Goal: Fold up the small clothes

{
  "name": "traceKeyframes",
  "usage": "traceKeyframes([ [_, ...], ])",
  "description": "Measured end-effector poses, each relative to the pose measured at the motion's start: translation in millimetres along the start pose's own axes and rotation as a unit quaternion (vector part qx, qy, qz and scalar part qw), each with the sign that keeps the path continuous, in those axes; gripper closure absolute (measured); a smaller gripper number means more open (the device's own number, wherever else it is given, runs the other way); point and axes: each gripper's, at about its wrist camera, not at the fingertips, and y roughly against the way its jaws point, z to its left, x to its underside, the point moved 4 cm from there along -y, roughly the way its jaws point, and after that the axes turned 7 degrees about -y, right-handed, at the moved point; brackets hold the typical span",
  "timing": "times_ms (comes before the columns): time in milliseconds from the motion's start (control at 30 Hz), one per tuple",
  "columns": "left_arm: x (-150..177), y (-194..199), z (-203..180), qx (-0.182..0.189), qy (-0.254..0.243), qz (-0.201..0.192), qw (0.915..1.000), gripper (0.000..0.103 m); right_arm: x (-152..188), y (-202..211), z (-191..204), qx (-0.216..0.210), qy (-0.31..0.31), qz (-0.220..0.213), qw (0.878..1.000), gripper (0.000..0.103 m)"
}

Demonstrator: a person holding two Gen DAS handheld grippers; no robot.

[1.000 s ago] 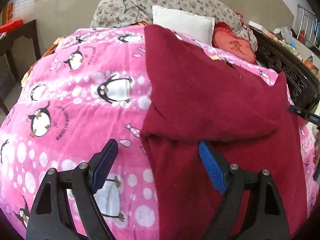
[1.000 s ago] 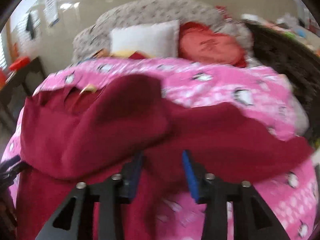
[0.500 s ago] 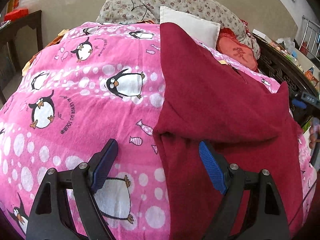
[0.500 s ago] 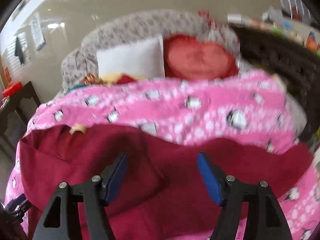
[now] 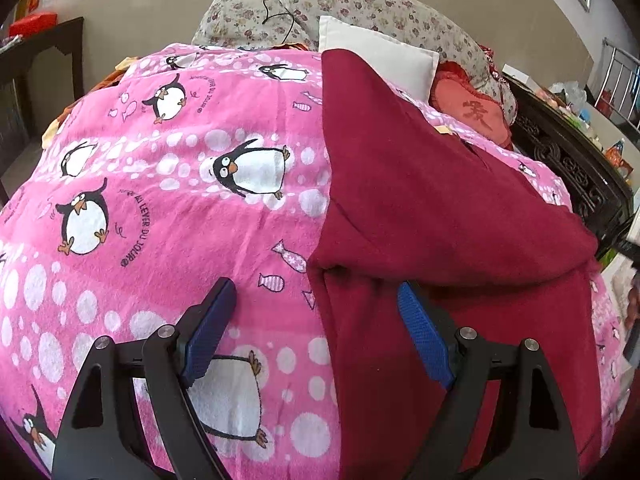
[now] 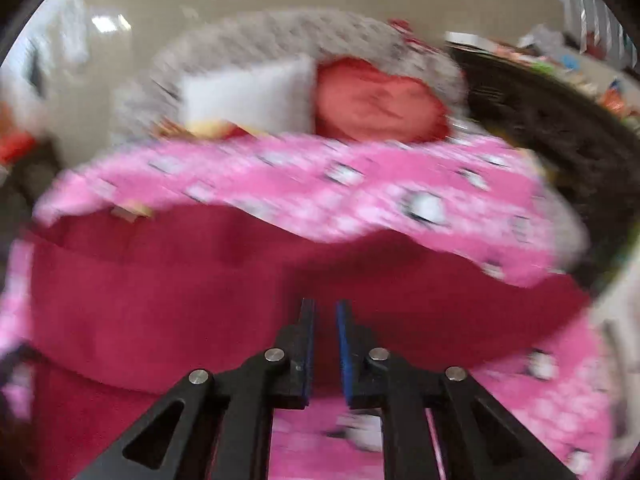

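On a bed covered by a pink penguin-print blanket, a dark red fleece garment lies spread along the right side, running from near the pillows toward the camera. A fold crosses it partway down, where an upper layer overlaps the lower part. In the left wrist view, the left gripper hangs just above the bedding with its jaws wide apart and holding nothing; one blue-padded finger sits over the pink blanket, the other over the red garment, straddling the garment's left edge. At the head of the bed rest a white pillow, a red cushion with a character stitched on it, and a floral-patterned bedding roll behind them. A dark carved wooden bed frame runs along the right. The right wrist view is heavily motion-blurred. It shows the right gripper with its jaws nearly together, only a narrow gap between the pads, over the red garment; I cannot tell whether any cloth is pinched between them. The pink blanket lies beyond.
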Motion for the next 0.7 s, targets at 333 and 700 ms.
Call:
traceKeyframes([
  [333,0.9,-2.1,1.1,-0.001,-0.007,0.000,1.0000,0.020,-9.3,51.0,185.3,-0.331,0.084,-0.005,0.940,0.049],
  [700,1.1,-2.5,8.1,0.030,-0.002,-0.006,0.9995,0.019,-6.0,-7.8,380.6,-0.334,0.298,0.009,0.894,0.093],
])
